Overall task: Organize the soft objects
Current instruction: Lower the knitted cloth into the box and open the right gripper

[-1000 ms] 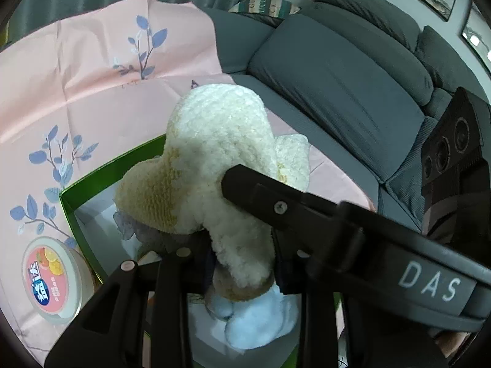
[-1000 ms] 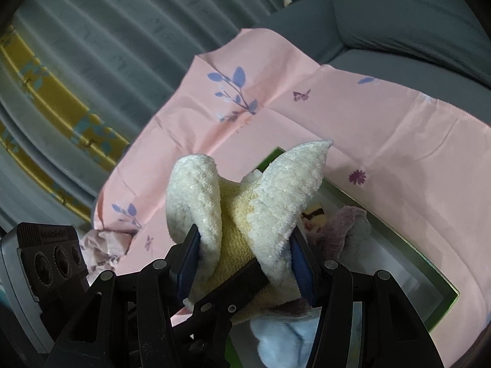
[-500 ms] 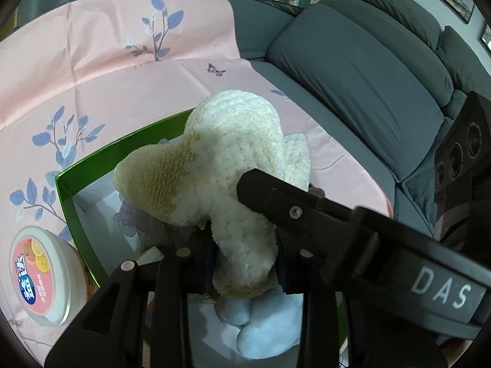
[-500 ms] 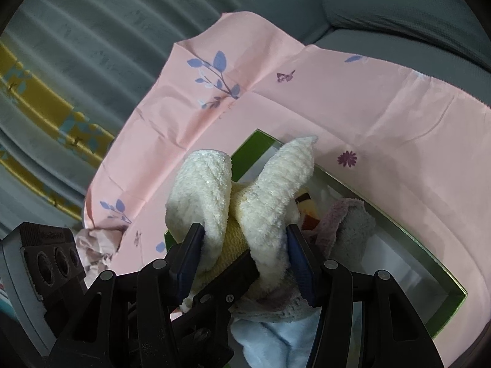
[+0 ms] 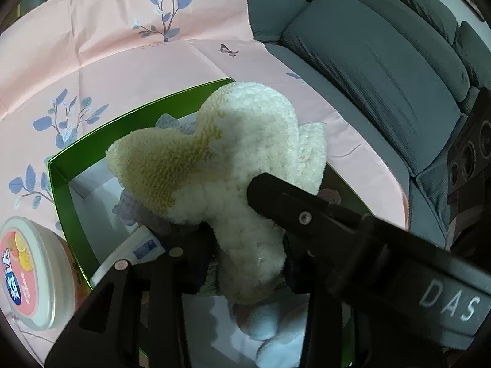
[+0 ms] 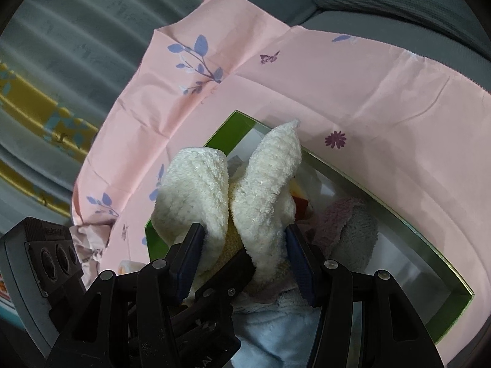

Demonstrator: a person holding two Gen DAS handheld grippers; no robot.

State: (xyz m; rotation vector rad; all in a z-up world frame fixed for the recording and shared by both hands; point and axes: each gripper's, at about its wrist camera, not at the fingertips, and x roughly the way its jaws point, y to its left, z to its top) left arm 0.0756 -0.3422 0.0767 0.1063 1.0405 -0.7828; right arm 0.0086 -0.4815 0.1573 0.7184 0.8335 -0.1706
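Cream fleece fills both our views: a fluffy cream-and-yellow cloth (image 5: 233, 165) bunched over the green box (image 5: 61, 190), which sits on a pink floral sheet (image 5: 92, 55) spread across the grey sofa (image 5: 383, 61). Our left gripper (image 5: 247, 254) has the cloth's lower tail hanging between its fingers, and the jaws are opening; whether the pads still press on the fleece we cannot tell, since the cloth hides them. Our right gripper (image 6: 244, 245) clamps the same cloth (image 6: 260, 190) from the other side, its blue pads (image 6: 190, 251) pushed into the two upright folds. One dark finger of the right gripper crosses the left wrist view in front of the cloth, marked with the letters DAS.

Inside the box, under the cream cloth, lie other soft pieces: a pale blue one (image 6: 276, 325) nearest us, a pinkish-grey one (image 6: 346, 224) to the right in the right wrist view, and a lilac frilled piece (image 5: 138, 211) to the left in the left wrist view. A round tub with a pink printed lid (image 5: 27, 270) stands on the sheet just beside the box's near left wall
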